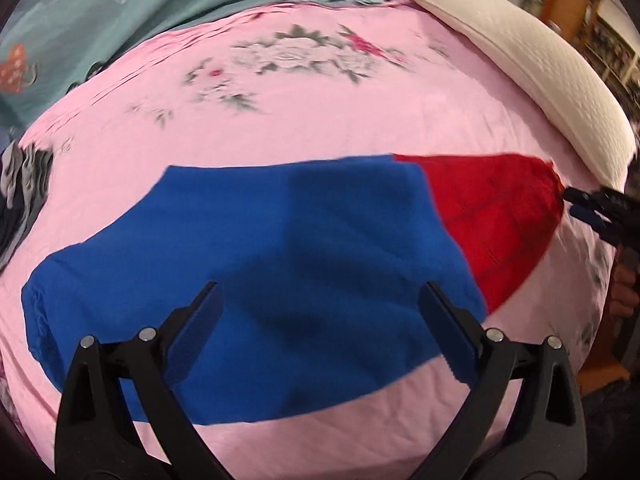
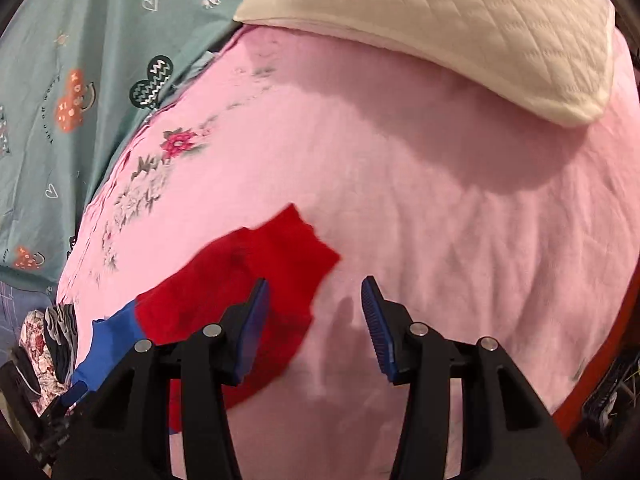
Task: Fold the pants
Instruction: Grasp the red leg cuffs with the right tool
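Blue-and-red pants [image 1: 280,264] flat on pink bedsheet [image 1: 320,120].
Left gripper [image 1: 320,304] open above blue part; right gripper [image 2: 316,304] open over red end, gripping nothing.

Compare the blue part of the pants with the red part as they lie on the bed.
The blue part is by far the larger area; the red part is a smaller end section. The left gripper hangs open over the blue part; the right gripper stands open at the red part's edge. Both parts lie flat on the pink sheet, joined along one seam.
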A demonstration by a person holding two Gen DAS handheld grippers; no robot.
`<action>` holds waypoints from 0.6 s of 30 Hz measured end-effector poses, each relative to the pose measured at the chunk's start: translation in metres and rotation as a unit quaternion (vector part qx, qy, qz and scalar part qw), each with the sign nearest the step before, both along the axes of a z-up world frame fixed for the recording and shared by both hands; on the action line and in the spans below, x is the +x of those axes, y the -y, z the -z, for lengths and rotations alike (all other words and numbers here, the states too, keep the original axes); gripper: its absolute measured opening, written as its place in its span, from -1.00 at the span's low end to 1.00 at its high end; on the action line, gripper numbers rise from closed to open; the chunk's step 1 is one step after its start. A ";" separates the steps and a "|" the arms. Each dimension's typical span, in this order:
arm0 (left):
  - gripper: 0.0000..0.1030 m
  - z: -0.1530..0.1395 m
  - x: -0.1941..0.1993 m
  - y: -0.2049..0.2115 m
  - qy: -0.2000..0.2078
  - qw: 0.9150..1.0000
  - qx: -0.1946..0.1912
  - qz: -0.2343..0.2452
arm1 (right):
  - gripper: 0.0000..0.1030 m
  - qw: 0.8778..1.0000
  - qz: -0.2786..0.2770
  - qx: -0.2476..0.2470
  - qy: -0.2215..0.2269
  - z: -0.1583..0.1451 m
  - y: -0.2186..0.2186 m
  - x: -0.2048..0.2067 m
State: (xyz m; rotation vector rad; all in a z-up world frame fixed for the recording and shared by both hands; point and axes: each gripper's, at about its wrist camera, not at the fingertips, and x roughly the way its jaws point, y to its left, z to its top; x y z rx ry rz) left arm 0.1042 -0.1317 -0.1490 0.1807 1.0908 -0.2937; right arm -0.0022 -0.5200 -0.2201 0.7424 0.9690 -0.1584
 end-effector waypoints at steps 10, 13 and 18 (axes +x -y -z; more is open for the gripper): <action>0.92 -0.002 -0.007 0.006 -0.012 0.999 0.033 -0.040 | -0.14 0.998 -0.061 0.023 0.014 0.016 -0.030 0.036; 0.92 -0.004 -0.010 0.006 -0.014 0.998 0.038 -0.043 | -0.13 0.996 -0.080 0.037 0.019 0.016 -0.040 0.041; 0.92 -0.004 -0.011 0.006 -0.017 0.998 0.043 -0.040 | -0.09 0.995 -0.079 0.067 0.003 0.026 -0.038 0.046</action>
